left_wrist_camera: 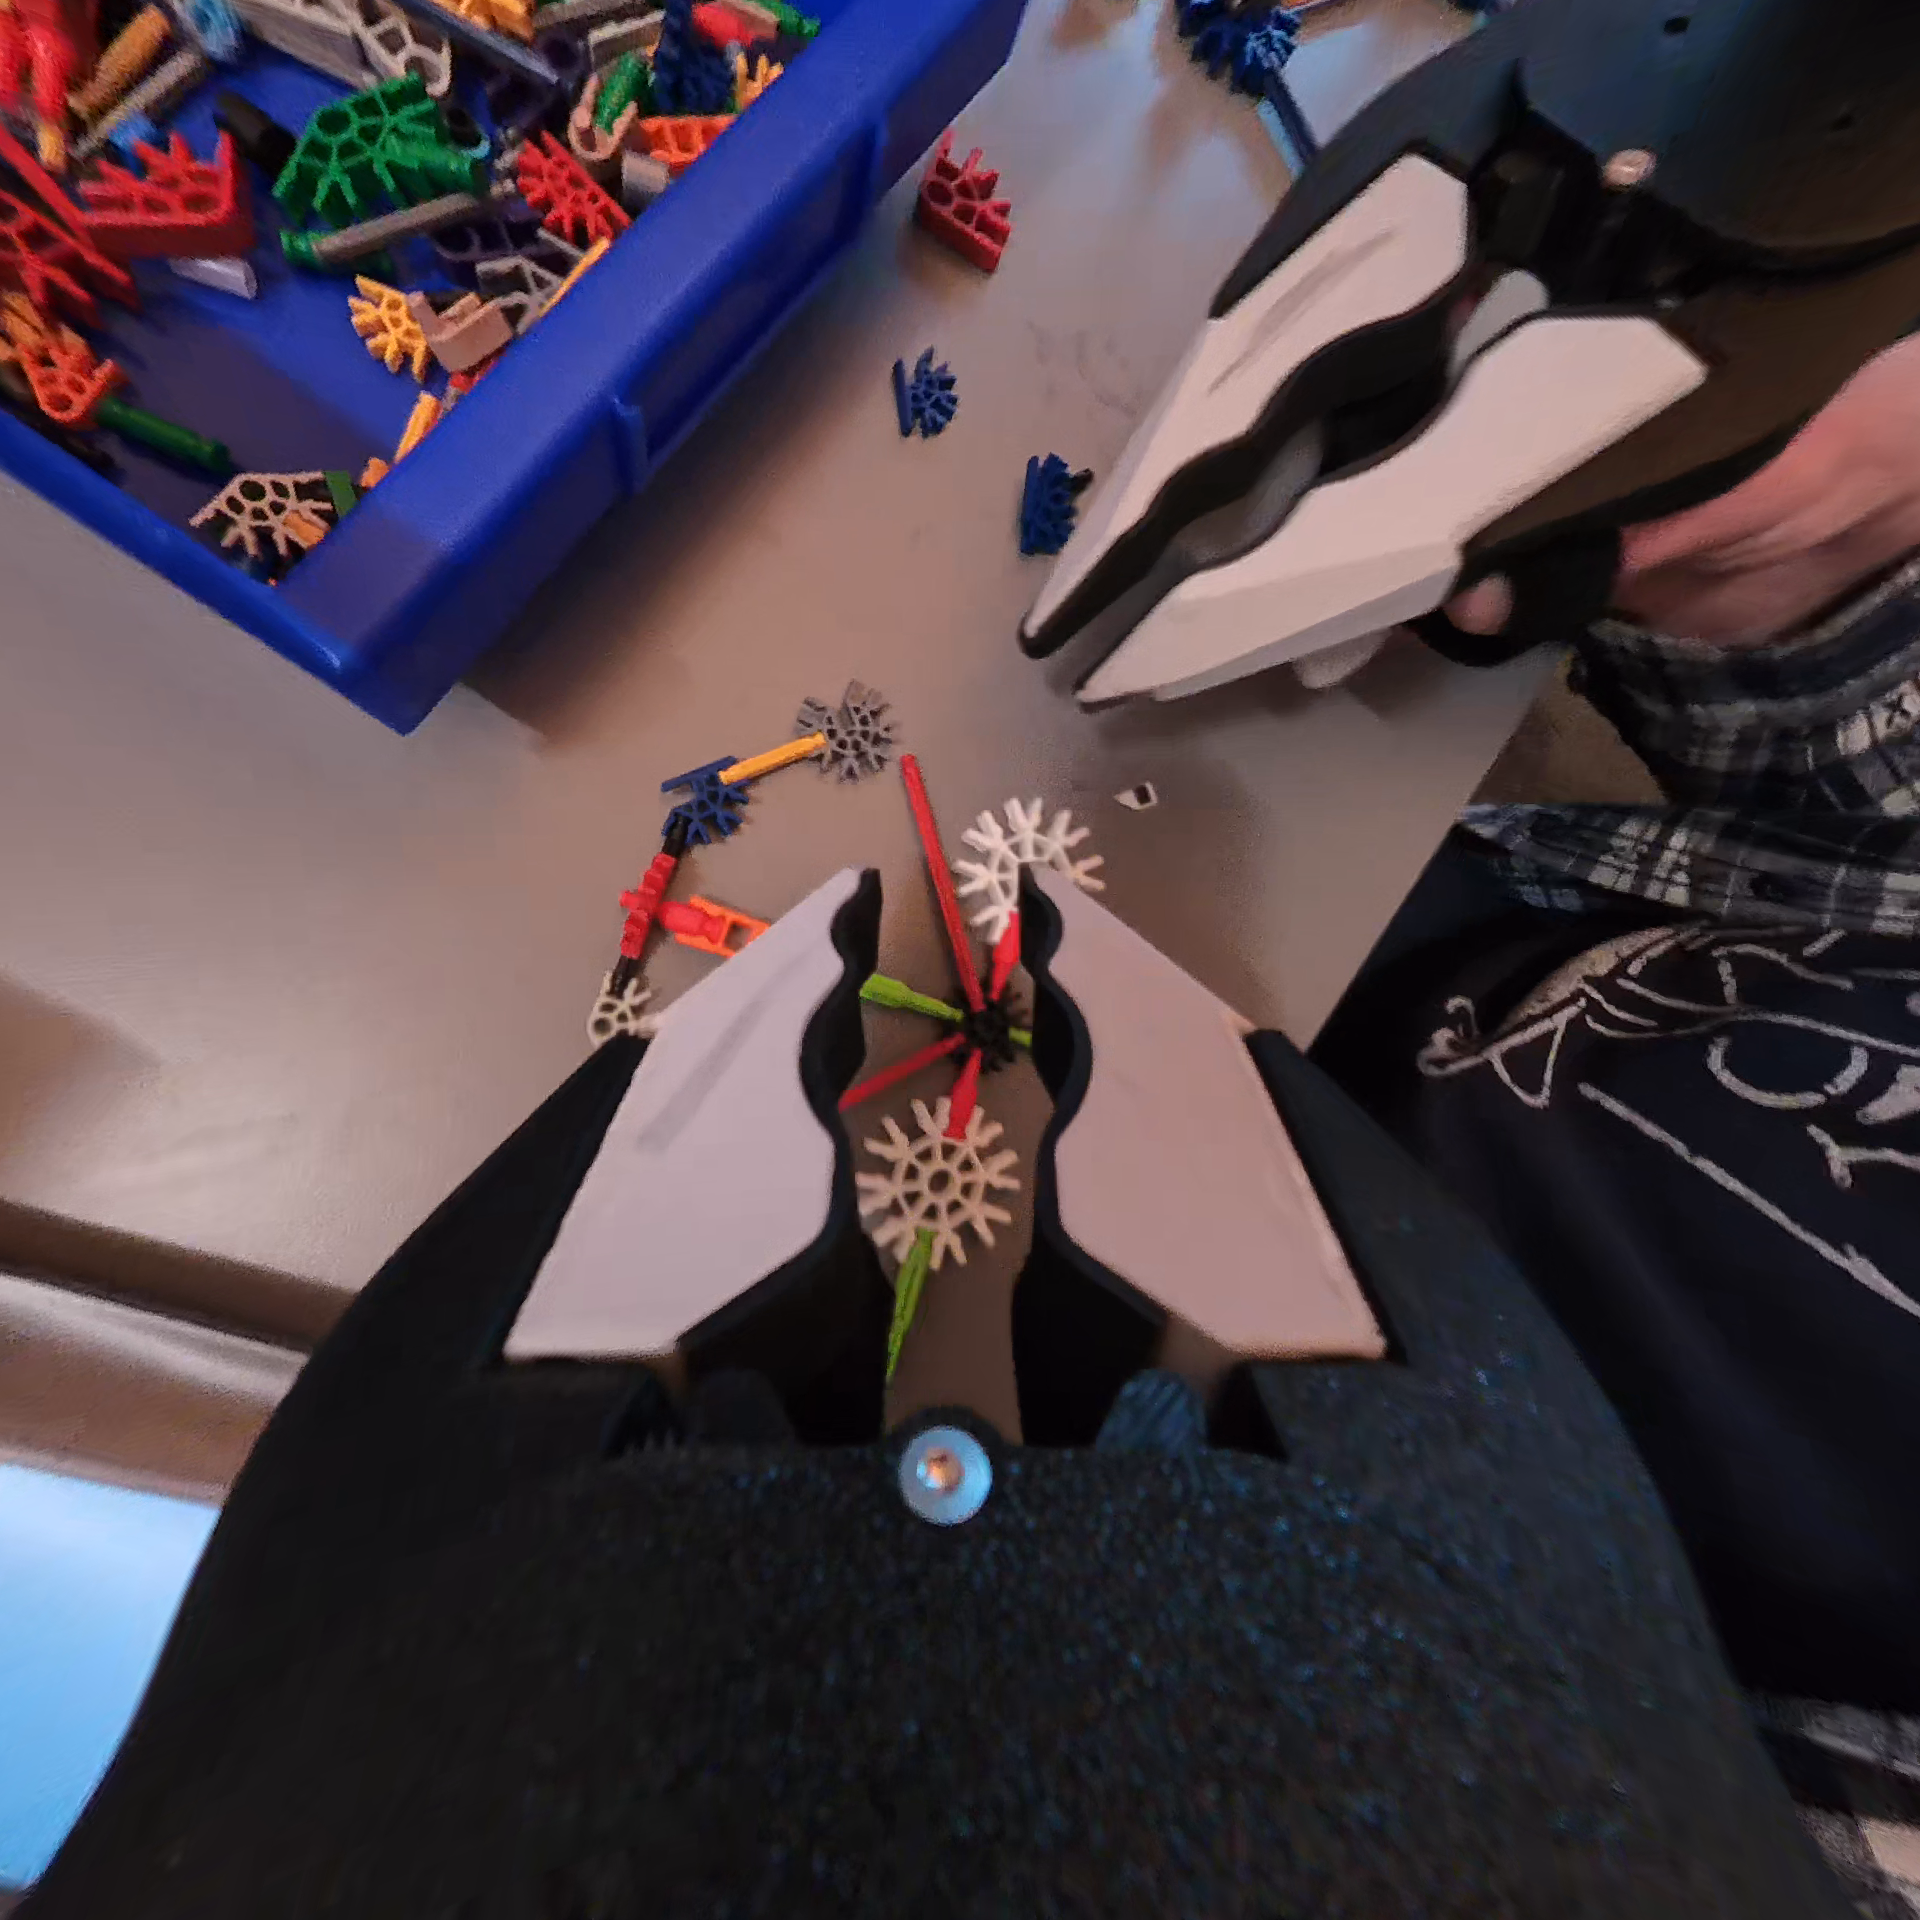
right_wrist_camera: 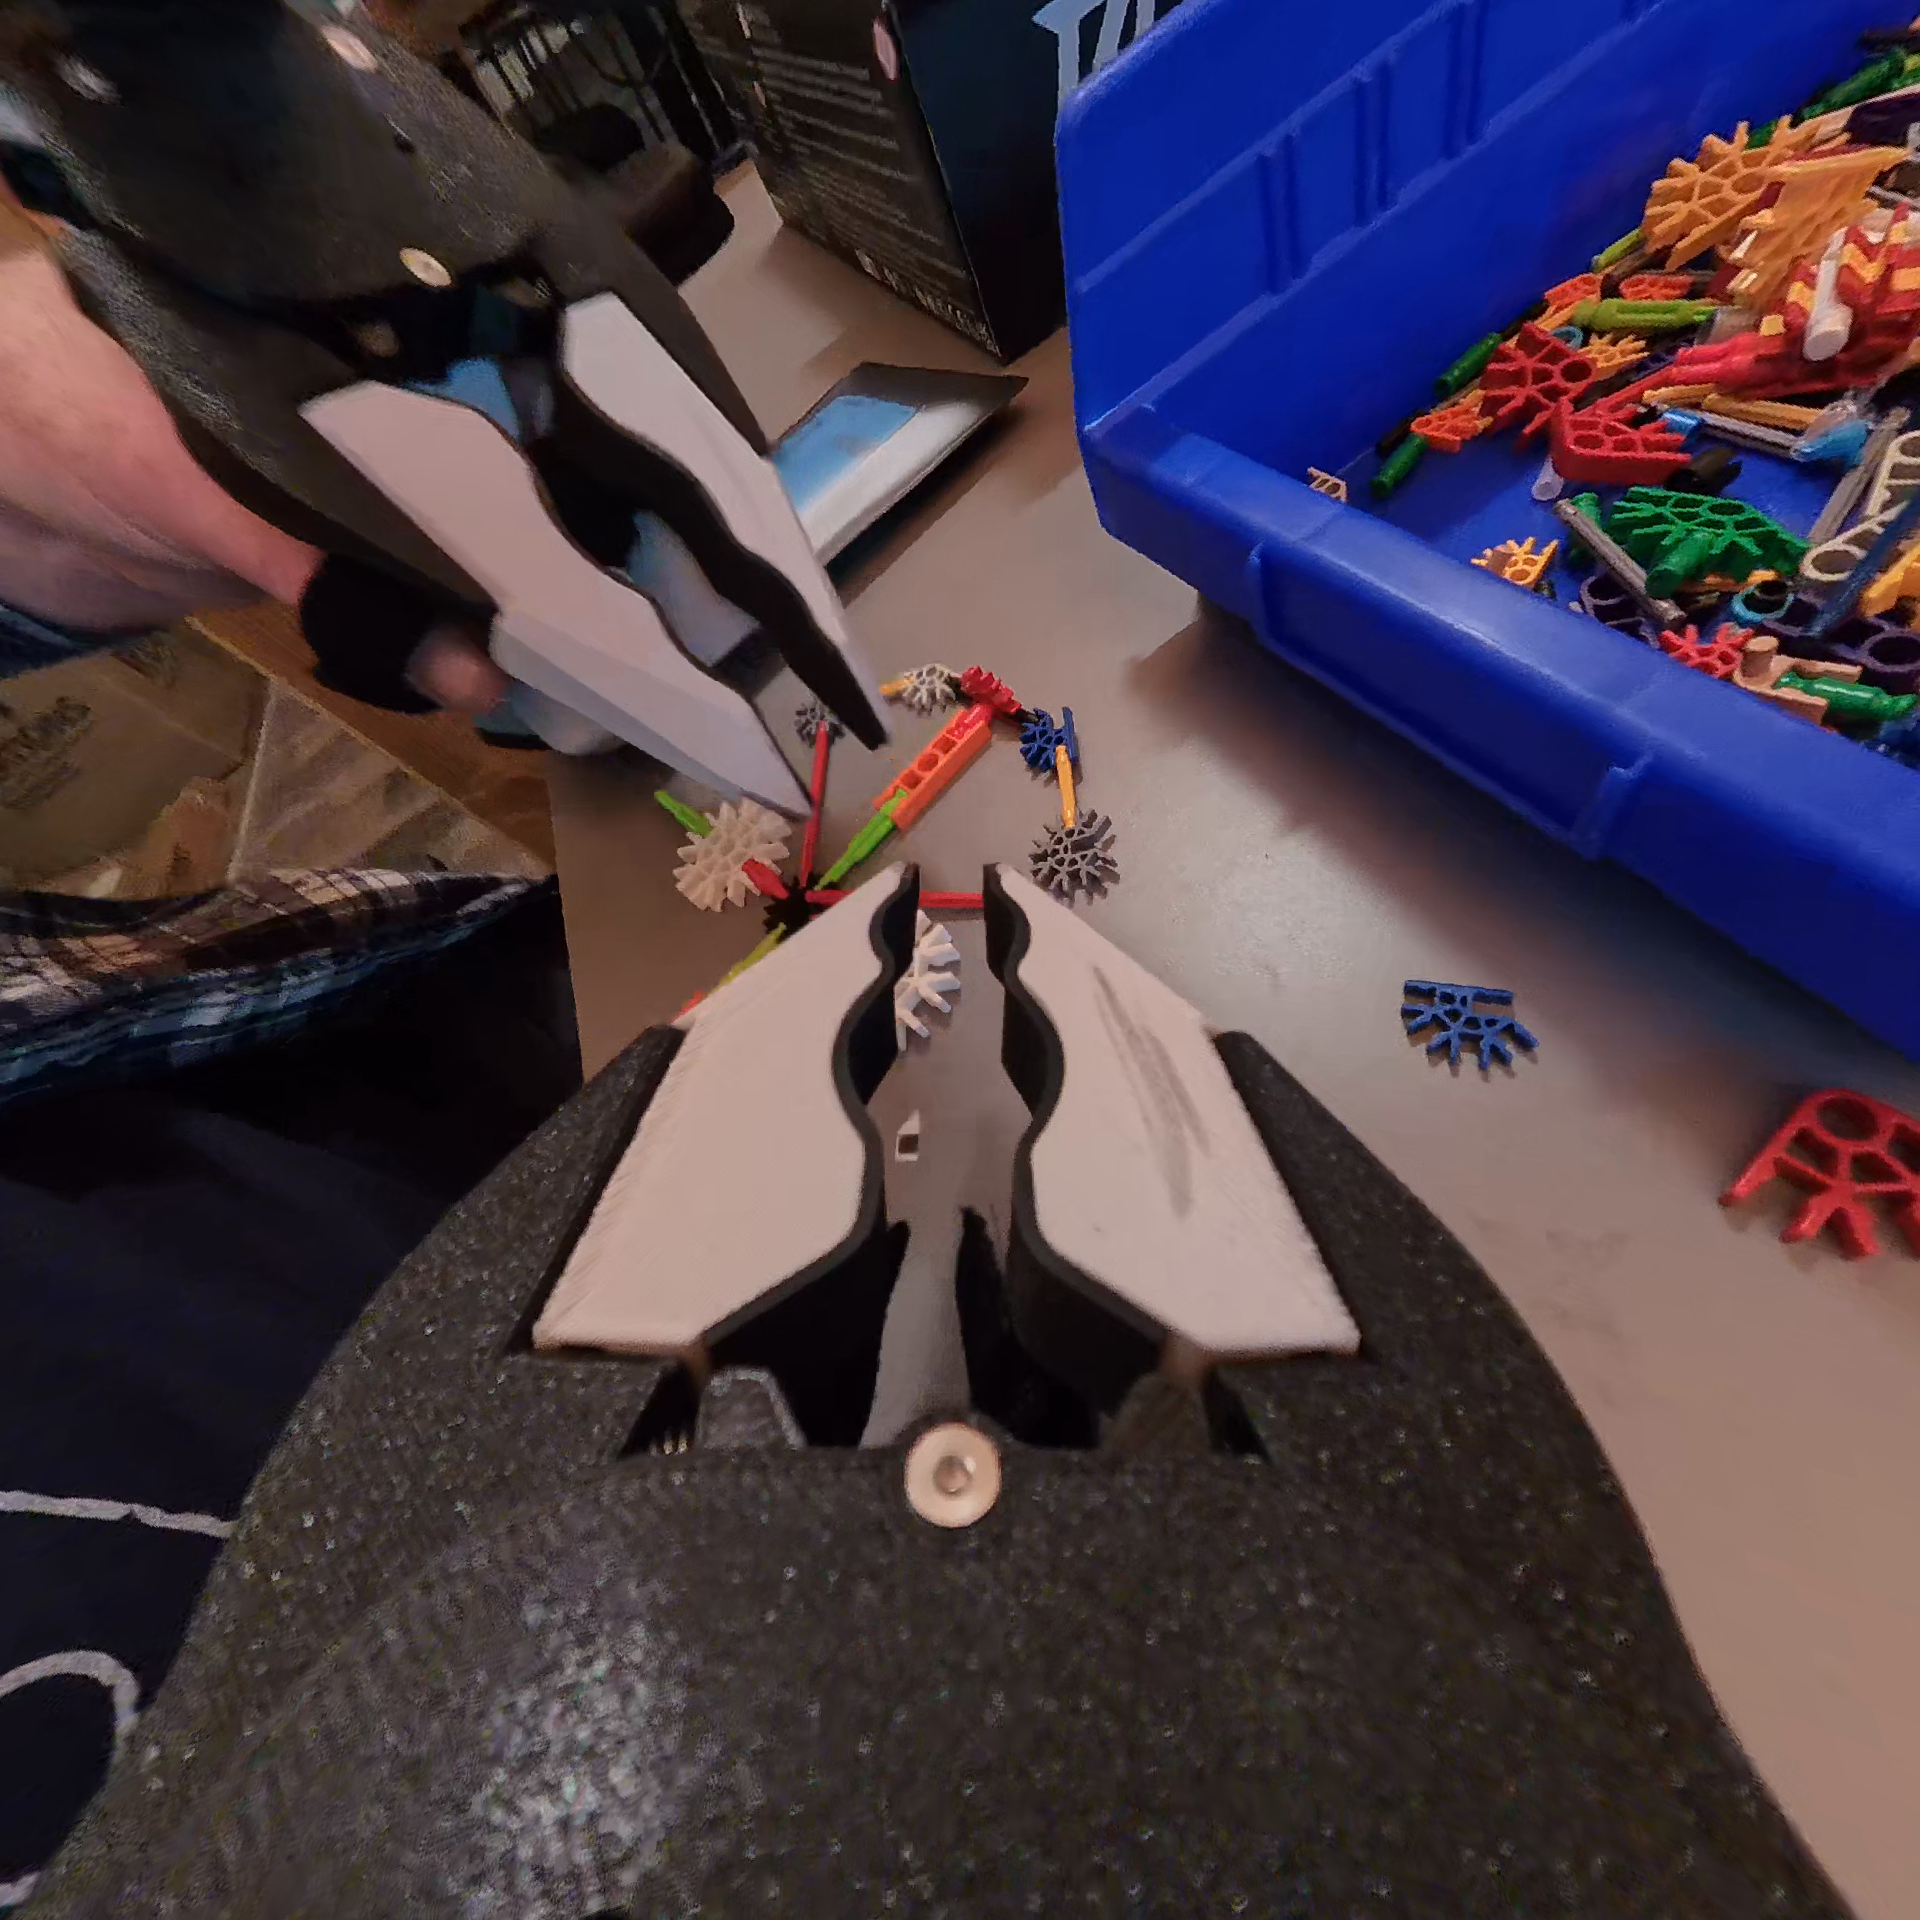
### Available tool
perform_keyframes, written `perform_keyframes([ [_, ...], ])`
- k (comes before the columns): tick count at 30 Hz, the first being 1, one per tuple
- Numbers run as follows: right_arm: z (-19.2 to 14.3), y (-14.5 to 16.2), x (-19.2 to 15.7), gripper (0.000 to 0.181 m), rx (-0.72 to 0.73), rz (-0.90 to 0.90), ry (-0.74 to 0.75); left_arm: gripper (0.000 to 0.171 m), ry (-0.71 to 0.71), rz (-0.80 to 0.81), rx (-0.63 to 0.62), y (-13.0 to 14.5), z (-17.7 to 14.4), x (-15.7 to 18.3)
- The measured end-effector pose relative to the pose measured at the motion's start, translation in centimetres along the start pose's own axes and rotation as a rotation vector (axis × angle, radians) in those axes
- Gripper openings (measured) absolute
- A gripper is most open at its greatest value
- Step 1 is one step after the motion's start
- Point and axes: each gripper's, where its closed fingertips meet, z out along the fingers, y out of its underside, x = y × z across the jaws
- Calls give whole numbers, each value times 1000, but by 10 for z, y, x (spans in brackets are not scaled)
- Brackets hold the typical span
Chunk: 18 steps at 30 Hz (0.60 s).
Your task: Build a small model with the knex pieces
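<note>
Now | left gripper fingers parted around black hub | right gripper parted, empty, near hub.

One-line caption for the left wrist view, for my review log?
Open left gripper above a rod-and-connector piece with a black hub on the grey table, blue parts bin behind, right gripper alongside.

blue bin | white snowflake connector | grey table
</note>
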Motion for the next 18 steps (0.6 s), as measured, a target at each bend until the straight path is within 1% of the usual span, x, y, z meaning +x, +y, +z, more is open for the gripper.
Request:
perform_keyframes([
  [3, 4, 4, 1, 12, -54, -94, 48, 24, -31, 85, -1, 10, -11, 10],
  [6, 14, 7, -12, 11, -114, -195, 43, 22, -79, 177, -3, 22, -16, 18],
  [10, 34, 16, -26, 2, -203, -295, 35, 21, -151, 281, -29, 38, -13, 23],
  [14, 49, 20, -33, 0, -248, -320, 23, 20, -181, 294, -35, 49, -7, 20],
  [18, 55, 29, -34, 0, -313, -354, 25, 19, -175, 295, -29, 56, -2, 17],
])
